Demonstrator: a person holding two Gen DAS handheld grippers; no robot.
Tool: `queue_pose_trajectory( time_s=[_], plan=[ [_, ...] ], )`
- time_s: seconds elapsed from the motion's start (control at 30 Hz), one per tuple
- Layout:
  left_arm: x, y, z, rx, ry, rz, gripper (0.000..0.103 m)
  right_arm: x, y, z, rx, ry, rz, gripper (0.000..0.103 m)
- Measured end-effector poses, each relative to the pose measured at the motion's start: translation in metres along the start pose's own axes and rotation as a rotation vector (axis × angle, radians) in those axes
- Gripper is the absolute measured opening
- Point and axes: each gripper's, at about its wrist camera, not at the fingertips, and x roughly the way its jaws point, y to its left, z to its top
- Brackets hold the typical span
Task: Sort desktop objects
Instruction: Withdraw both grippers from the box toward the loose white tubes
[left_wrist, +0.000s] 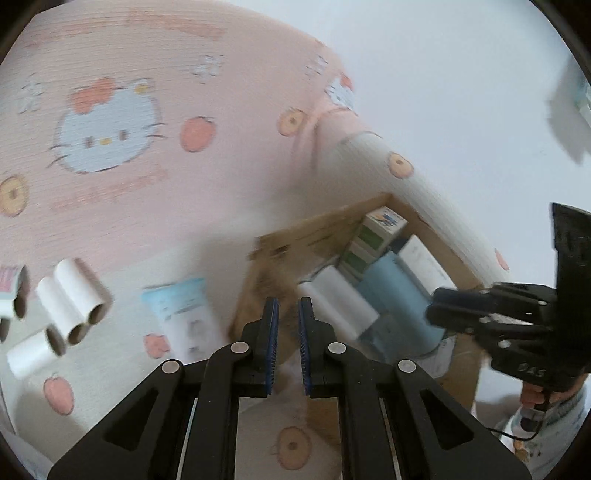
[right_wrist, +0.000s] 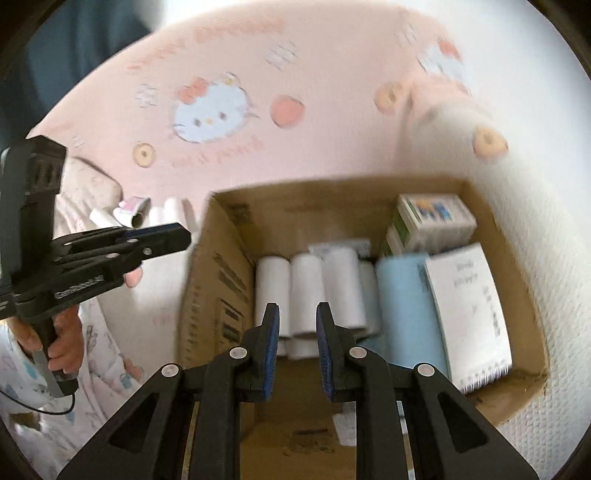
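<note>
cardboard box (right_wrist: 236, 280) sits on my pink cat-print blanket (right_wrist: 229, 48); white paper rolls (right_wrist: 314, 291) lie side by side inside it, long axes running toward me, beside a blue pad (right_wrist: 406, 306). more rolls (left_wrist: 70, 299) lie loose on the blanket. my left tongs (left_wrist: 288, 314) stand slightly apart, empty; my right tongs (right_wrist: 297, 321) are closed, empty.

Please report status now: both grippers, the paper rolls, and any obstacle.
Left gripper and right gripper both empty, jaws narrow. Some paper rolls already in cardboard box; loose rolls remain on cloth. No obstacle seen.
</note>
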Motion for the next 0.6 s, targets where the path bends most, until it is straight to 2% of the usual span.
queue_pose_trajectory(
  time_s=[0.1,0.17,0.33,0.4,0.47,0.5,0.6],
  plan=[
    [-0.006,0.02,-0.015,-0.026,-0.011,0.005,0.012,-0.01,0.021,0.001,-0.05,-0.069,-0.006,0.016],
    [-0.003,0.033,-0.029,-0.008,-0.019,0.047,0.012,-0.02,0.034,0.0,-0.079,-0.103,0.003,0.016],
    [0.021,0.066,-0.069,-0.059,-0.009,0.102,0.01,-0.002,0.064,0.002,-0.107,-0.146,-0.023,0.016],
    [0.029,0.077,-0.082,-0.065,-0.022,0.157,0.01,0.003,0.078,-0.002,-0.122,-0.158,-0.038,0.016],
    [0.035,0.084,-0.086,-0.043,-0.024,0.234,0.01,0.008,0.09,-0.003,-0.127,-0.173,-0.034,0.016],
    [0.036,0.088,-0.083,-0.053,-0.025,0.245,0.01,0.01,0.095,-0.004,-0.13,-0.175,-0.027,0.016],
    [0.037,0.108,-0.071,-0.151,-0.034,0.224,0.009,0.013,0.114,-0.007,-0.158,-0.193,0.002,0.016]
  ],
)
